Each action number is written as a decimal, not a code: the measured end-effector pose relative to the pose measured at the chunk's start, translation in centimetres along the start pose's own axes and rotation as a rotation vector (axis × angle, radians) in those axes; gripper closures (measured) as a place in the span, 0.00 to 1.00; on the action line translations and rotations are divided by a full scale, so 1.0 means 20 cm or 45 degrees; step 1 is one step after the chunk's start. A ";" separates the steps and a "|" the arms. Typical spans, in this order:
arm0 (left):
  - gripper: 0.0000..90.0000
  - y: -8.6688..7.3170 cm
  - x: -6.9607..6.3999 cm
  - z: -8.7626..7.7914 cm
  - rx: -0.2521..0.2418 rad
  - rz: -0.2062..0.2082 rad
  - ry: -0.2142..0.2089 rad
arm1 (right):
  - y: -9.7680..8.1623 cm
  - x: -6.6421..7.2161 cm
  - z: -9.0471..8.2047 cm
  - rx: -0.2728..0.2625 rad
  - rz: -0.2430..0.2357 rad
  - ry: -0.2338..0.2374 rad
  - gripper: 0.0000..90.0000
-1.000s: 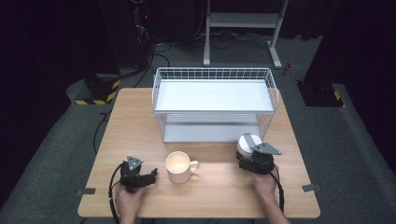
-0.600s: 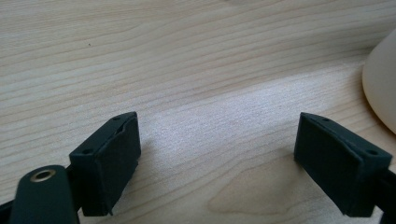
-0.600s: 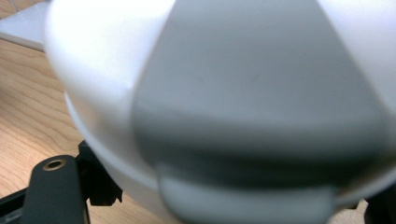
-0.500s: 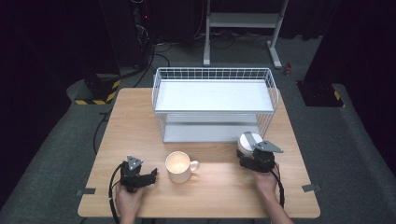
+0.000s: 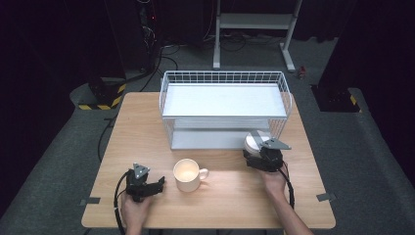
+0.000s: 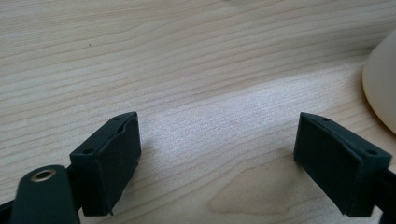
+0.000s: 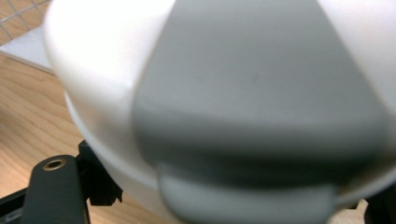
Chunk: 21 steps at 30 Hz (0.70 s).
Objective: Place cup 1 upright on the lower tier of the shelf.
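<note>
Your right gripper [image 5: 259, 149] has lifted slightly, pinching the white-and-grey lid [image 7: 243, 93], its grey tab toward you. Left gripper [image 6: 219, 163] rests, jaws spread.

Wire rack [image 5: 225, 110] at the table's [image 5: 147, 127] far middle, mug [image 5: 186, 175] in front of it, left gripper [image 5: 157, 184] just left of mug, right gripper [image 5: 258, 152] holding round container [image 5: 254, 140] at rack's front right corner.

A wooden table [image 5: 147, 122] bears a white wire rack [image 5: 222, 110] and a mug [image 5: 187, 175].
</note>
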State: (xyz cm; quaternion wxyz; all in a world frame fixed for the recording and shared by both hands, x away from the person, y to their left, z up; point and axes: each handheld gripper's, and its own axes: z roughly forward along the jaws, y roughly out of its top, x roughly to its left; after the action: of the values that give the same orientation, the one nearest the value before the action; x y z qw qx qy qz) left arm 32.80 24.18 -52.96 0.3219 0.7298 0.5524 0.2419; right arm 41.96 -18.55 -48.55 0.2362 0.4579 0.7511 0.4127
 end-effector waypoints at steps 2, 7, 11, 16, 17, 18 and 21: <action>0.17 0.00 0.00 0.00 0.000 0.000 0.000 | 0.01 0.00 0.01 0.004 0.005 0.004 0.21; 0.17 0.00 0.00 0.00 0.000 0.001 0.001 | 0.05 -0.01 0.04 0.002 0.012 0.002 0.21; 0.17 0.00 0.00 0.00 0.000 0.003 0.002 | 0.06 -0.02 0.06 0.001 0.006 0.003 0.21; 0.17 0.00 0.00 0.00 0.000 0.002 0.002 | 0.08 -0.02 0.10 0.018 0.019 -0.010 0.21; 0.17 0.00 0.00 0.00 0.000 0.002 0.002 | 0.08 -0.02 0.11 0.021 0.023 -0.013 0.21; 0.17 0.00 0.00 0.00 0.000 0.003 0.002 | 0.08 -0.03 0.12 0.017 0.014 -0.016 0.21; 0.17 0.00 0.00 0.00 0.000 0.003 0.002 | 0.09 -0.02 0.13 0.014 0.025 -0.015 0.21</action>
State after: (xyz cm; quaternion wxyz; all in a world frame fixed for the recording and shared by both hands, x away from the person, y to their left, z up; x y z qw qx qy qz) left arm 32.80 24.19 -52.95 0.3213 0.7302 0.5519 0.2429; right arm 44.97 -17.51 -48.51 0.2341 0.4691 0.7474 0.4080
